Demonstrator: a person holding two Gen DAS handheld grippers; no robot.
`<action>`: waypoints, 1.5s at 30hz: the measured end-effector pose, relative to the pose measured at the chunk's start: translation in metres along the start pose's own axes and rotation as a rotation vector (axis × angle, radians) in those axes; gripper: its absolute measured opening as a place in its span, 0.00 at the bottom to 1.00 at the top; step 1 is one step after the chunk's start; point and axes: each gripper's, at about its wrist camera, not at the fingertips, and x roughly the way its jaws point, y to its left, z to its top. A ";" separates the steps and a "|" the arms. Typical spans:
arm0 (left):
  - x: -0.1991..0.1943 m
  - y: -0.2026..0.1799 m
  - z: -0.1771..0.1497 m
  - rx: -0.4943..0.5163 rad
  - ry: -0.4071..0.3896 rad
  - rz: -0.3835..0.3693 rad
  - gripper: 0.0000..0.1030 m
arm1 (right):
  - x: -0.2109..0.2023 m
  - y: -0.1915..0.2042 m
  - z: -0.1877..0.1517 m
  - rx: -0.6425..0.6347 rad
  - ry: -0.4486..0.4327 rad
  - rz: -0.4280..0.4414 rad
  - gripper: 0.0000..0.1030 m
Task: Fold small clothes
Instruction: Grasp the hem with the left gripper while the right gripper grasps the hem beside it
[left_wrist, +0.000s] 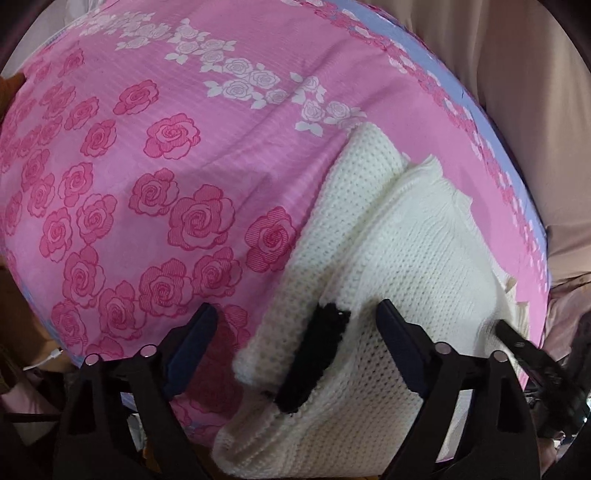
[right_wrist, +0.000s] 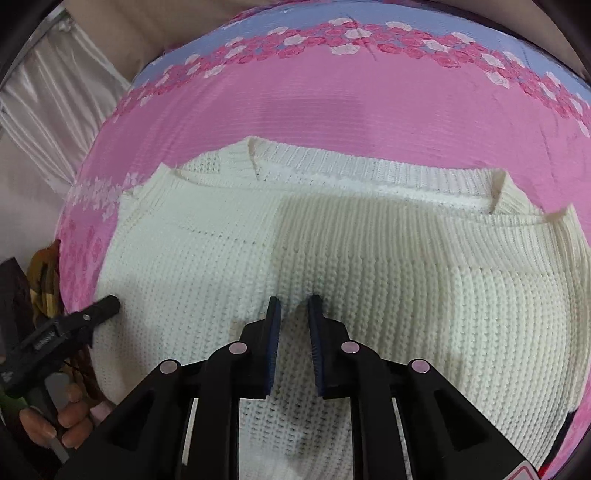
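Sweater: a cream knit sweater (right_wrist: 332, 266) lies spread on the pink rose-print bedsheet (left_wrist: 155, 155), a black patch (left_wrist: 314, 350) on one part.
Left gripper (left_wrist: 295, 328): fingers wide apart, over the sweater's edge.
Right gripper (right_wrist: 294, 301): fingers nearly together, pinching a small ridge of the knit.

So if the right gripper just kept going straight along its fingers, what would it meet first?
Most likely the white knit sweater: the right gripper, jaws nearly closed, hangs low over its body, pointing toward the ribbed collar. Depth is unclear; it may already touch the knit.
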 end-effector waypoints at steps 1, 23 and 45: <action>0.000 0.000 0.000 0.003 0.001 0.001 0.78 | -0.014 -0.009 -0.005 0.042 -0.042 0.037 0.12; -0.021 -0.037 0.010 0.012 0.019 -0.102 0.19 | -0.028 -0.009 -0.035 -0.074 -0.013 -0.056 0.10; -0.066 -0.228 -0.066 0.624 -0.047 -0.202 0.84 | -0.135 -0.150 -0.099 0.366 -0.218 0.094 0.61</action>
